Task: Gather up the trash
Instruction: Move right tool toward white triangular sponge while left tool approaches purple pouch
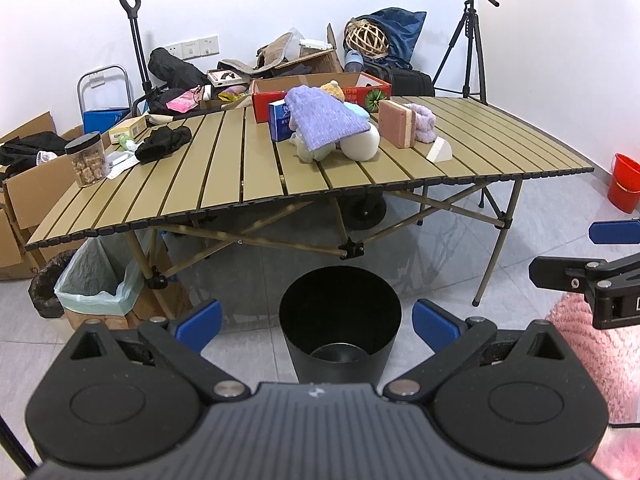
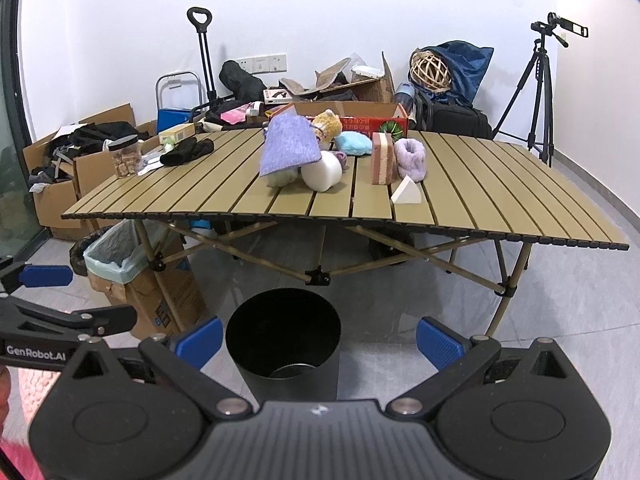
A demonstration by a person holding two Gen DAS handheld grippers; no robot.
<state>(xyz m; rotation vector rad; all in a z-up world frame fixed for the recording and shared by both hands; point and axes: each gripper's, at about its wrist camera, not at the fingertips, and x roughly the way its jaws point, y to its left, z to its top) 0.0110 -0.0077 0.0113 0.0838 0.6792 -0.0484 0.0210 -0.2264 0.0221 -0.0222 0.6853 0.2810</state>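
Observation:
A black round bin point(image 1: 340, 320) stands on the floor in front of the slatted folding table point(image 1: 240, 184); it also shows in the right wrist view point(image 2: 283, 340). On the table lie a purple cloth point(image 1: 320, 118), a white rounded object point(image 1: 360, 144), a pink sponge block point(image 1: 394, 122), a white wedge point(image 1: 439, 151), a black cloth point(image 1: 162, 142) and a snack jar point(image 1: 87, 159). My left gripper point(image 1: 317, 322) is open and empty above the bin. My right gripper point(image 2: 319, 338) is open and empty, beside the bin's right rim.
A lined cardboard trash box point(image 1: 96, 284) stands under the table's left end. Cardboard boxes point(image 1: 24, 200) sit at the left. A red box point(image 1: 320, 96), bags and clutter are behind the table. A tripod point(image 1: 466, 52) stands back right, a red bucket point(image 1: 624, 182) at right.

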